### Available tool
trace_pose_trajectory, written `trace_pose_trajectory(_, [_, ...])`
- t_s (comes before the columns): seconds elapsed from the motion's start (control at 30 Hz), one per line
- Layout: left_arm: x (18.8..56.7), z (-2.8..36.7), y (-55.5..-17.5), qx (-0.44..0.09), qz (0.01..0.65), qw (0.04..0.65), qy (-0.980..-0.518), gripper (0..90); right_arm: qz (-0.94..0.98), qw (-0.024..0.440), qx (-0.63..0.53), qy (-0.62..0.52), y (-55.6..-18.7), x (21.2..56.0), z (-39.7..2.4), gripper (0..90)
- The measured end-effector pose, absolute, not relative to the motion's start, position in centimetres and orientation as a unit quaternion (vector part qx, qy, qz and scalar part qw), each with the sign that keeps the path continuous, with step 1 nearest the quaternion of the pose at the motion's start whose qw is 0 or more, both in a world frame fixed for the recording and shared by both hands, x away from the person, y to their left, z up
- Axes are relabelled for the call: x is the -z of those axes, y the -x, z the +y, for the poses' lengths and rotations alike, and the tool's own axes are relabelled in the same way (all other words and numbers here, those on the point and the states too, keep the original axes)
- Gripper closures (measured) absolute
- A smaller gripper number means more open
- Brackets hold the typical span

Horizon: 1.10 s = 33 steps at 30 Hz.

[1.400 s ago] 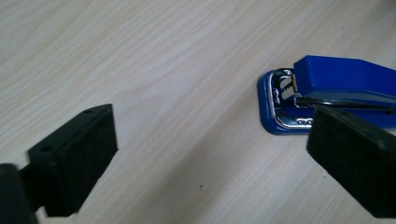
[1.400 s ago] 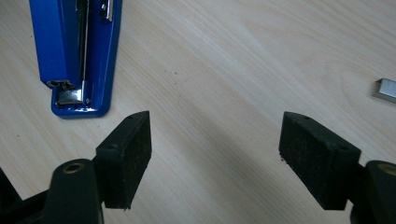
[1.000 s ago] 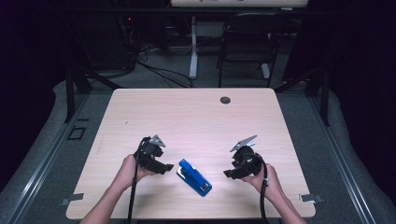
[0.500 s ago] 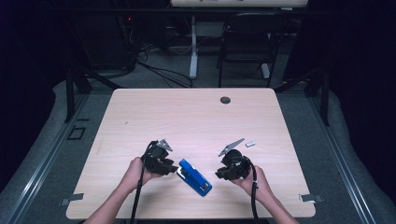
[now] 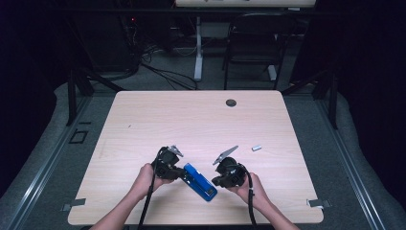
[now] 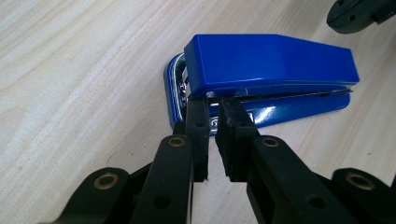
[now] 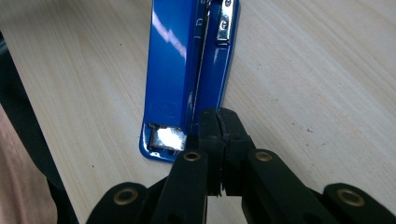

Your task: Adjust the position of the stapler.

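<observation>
While both grippers' jaws have just closed beside the blue stapler (image 5: 200, 181), the wooden table (image 5: 191, 120) stands in a dark room

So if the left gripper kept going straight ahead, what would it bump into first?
The blue stapler. The left gripper has its jaws almost shut, with the tips right at the stapler's near end, probably touching its base already. Contact is hard to tell for sure.
</observation>
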<state>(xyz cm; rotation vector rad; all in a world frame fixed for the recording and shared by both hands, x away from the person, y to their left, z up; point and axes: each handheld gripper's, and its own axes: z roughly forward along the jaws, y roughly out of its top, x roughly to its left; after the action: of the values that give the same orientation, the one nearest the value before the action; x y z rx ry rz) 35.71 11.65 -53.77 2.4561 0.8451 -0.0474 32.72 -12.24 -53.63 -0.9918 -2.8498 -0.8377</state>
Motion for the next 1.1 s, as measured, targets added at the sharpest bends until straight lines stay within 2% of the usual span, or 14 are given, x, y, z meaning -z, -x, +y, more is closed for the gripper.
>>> trace_pose_trajectory(1.1, [54.51,10.71,-36.49,0.009,0.333,0.285,-0.899,82.6,-0.905,0.009,0.269,0.329,-32.29,54.47,-11.51,90.0])
